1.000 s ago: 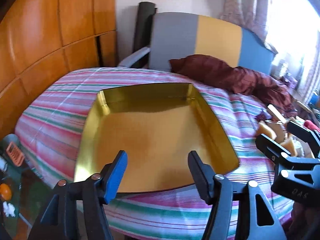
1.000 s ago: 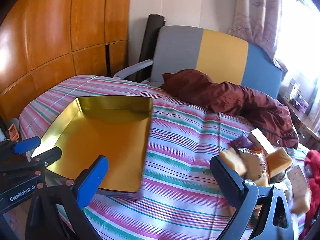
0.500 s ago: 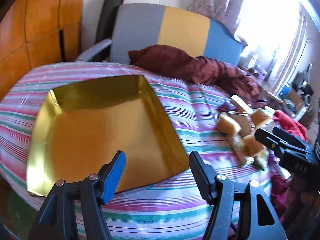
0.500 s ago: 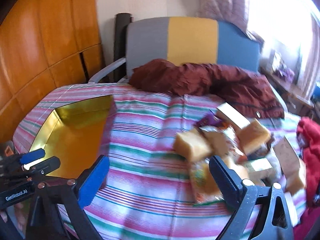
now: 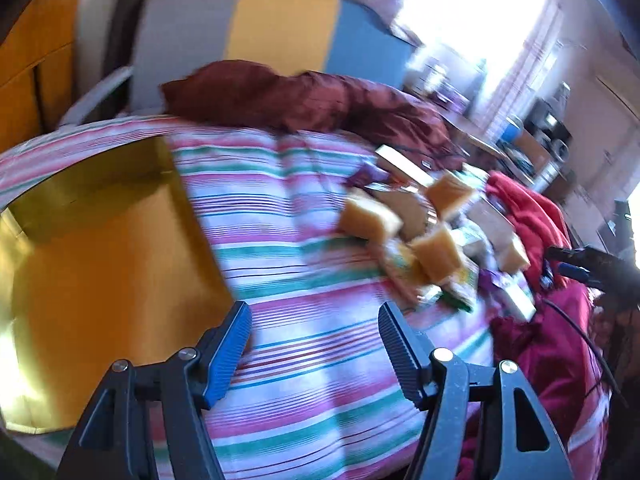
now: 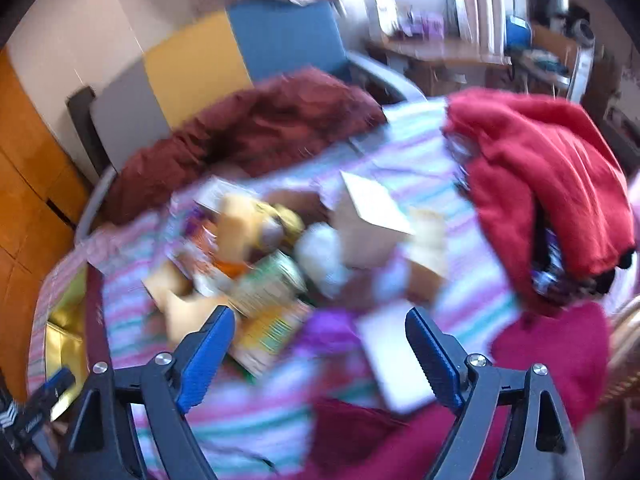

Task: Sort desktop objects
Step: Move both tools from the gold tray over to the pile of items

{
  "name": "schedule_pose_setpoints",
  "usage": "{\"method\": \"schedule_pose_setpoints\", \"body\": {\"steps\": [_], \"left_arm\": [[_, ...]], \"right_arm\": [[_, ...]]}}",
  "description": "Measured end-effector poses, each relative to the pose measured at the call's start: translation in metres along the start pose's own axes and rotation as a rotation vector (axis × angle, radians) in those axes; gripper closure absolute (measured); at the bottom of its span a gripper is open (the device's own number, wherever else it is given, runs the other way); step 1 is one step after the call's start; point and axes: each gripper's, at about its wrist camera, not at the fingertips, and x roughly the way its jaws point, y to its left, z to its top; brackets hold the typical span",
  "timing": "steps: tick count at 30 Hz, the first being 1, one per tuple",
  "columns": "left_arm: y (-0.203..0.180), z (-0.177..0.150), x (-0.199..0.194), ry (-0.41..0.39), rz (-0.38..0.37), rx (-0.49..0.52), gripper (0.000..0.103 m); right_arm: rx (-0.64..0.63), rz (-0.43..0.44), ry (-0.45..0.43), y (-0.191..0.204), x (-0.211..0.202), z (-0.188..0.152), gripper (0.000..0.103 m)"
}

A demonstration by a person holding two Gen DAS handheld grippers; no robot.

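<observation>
A gold tray (image 5: 100,264) lies on the striped cloth at the left; its corner shows in the right wrist view (image 6: 64,332). A pile of yellow sponges (image 5: 370,218), packets and small boxes lies to the right; the right wrist view shows the blurred pile (image 6: 276,248) with a white card (image 6: 374,202). My left gripper (image 5: 314,340) is open and empty above the cloth between tray and pile. My right gripper (image 6: 320,344) is open and empty just in front of the pile; it also shows in the left wrist view (image 5: 580,266).
A dark red quilt (image 5: 304,98) lies at the back against a grey, yellow and blue chair (image 5: 280,28). Red clothing (image 6: 548,176) is heaped to the right of the pile. A cluttered desk (image 6: 460,56) stands by the window. Wooden panels (image 6: 28,168) line the left wall.
Both grippers have swung right, away from the tray toward the pile. The right gripper is now close over the pile and its view is blurred. Both stay open.
</observation>
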Motion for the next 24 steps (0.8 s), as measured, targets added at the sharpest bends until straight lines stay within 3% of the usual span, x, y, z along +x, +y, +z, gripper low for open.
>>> {"method": "schedule_pose_setpoints", "body": {"steps": [3,6,14,17,19,20,22,24], "left_arm": [[-0.019,0.008,0.015,0.033,-0.043,0.039,0.036],[-0.035,0.013,0.029,0.068,-0.093,0.069,0.036],[-0.065,0.028,0.052,0.110,-0.125,0.198,0.036],[-0.070,0.032,0.062,0.133,-0.152,0.223,0.036],[-0.076,0.035,0.071,0.149,-0.170,0.239,0.036],[-0.079,0.037,0.075,0.152,-0.177,0.247,0.036],[-0.085,0.039,0.084,0.169,-0.189,0.257,0.036],[-0.091,0.042,0.091,0.171,-0.207,0.270,0.035]], "right_arm": [[-0.080,-0.054,0.141,-0.012,0.016,-0.005,0.015],[-0.166,-0.078,0.220,-0.014,0.029,-0.006,0.015],[-0.317,-0.191,0.503,0.001,0.088,0.008,0.017],[-0.357,-0.237,0.558,0.004,0.101,0.015,0.018],[-0.361,-0.246,0.612,0.000,0.112,0.016,0.018],[-0.228,-0.327,0.622,0.001,0.114,0.009,0.018],[-0.217,-0.318,0.680,-0.004,0.124,0.007,0.021],[-0.225,-0.318,0.682,-0.006,0.126,0.007,0.031]]}}
